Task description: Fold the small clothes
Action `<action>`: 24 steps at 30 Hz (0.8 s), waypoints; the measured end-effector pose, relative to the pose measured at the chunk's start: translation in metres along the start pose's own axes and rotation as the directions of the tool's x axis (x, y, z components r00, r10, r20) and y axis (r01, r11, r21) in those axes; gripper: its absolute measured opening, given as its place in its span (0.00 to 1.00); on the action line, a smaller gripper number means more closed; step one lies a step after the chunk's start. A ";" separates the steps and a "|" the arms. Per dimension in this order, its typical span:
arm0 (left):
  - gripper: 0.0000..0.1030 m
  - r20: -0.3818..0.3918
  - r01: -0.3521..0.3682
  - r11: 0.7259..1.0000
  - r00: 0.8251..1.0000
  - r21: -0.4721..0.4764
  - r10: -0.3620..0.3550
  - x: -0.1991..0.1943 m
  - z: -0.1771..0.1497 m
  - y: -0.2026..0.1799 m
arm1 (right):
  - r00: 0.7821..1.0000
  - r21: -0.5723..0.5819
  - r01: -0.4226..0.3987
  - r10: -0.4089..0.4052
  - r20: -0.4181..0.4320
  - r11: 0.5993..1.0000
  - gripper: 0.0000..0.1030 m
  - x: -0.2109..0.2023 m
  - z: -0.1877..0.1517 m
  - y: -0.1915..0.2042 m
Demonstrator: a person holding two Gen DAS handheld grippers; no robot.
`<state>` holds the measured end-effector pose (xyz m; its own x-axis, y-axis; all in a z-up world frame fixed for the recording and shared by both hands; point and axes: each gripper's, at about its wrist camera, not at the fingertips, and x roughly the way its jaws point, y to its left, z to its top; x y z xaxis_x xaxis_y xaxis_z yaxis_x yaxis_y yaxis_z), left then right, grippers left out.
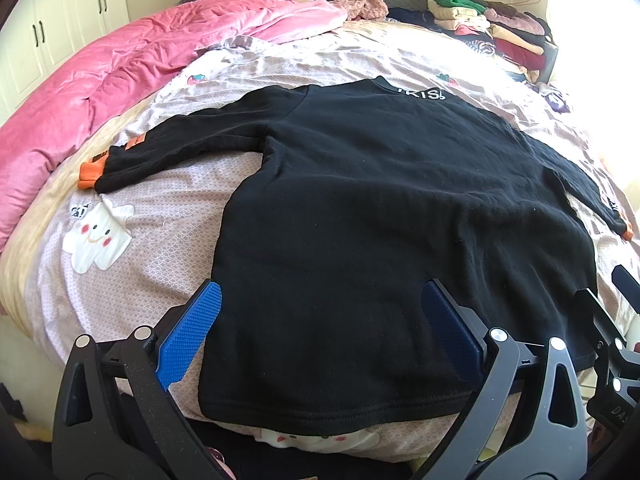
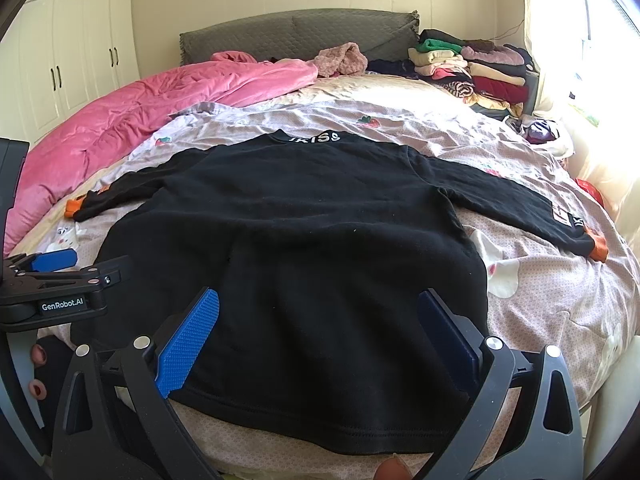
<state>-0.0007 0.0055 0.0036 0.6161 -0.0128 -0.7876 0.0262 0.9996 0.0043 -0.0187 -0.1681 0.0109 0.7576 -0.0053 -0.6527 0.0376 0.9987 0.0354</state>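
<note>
1. The bed (image 1: 168,240), under a patterned pinkish sheet, fills both views. A pink quilt (image 1: 120,80) is bunched along its left side and a grey headboard cushion (image 2: 296,36) lies at the far end.
2. The black sweater (image 1: 380,220) lies flat across the middle of the sheet. Its hem is nearest the cameras, its lettered collar (image 2: 316,137) is farthest, and both sleeves are spread outward. No fold shows in it, so I judge the folding of this garment not yet begun: sleeves and body all remain to be turned in.
3. A stack of folded clothes (image 2: 472,68) sits in the far right corner, well apart from the sweater; it looks like finished work.
4. The left gripper (image 1: 320,320) hovers over the hem's left part, blue pads spread wide, holding nothing.
5. The right gripper (image 2: 318,320) is likewise released over the hem's right part.
6. Orange cuffs (image 2: 598,248) tip each sleeve.
</note>
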 end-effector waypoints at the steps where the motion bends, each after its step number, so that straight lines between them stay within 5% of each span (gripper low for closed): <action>1: 0.91 -0.001 -0.001 1.000 1.000 0.000 0.001 0.000 0.000 0.000 | 1.000 0.000 0.000 0.000 0.000 1.000 0.96 0.000 0.000 0.000; 24: 0.91 -0.010 0.022 1.000 1.000 0.000 -0.022 0.016 0.038 -0.009 | 0.998 0.008 0.055 -0.056 0.021 0.998 0.96 0.013 0.034 -0.021</action>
<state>0.0385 -0.0049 0.0147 0.6075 -0.0342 -0.7936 0.0393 0.9991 -0.0129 0.0126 -0.1905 0.0270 0.7680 -0.0620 -0.6375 0.0848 0.9964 0.0052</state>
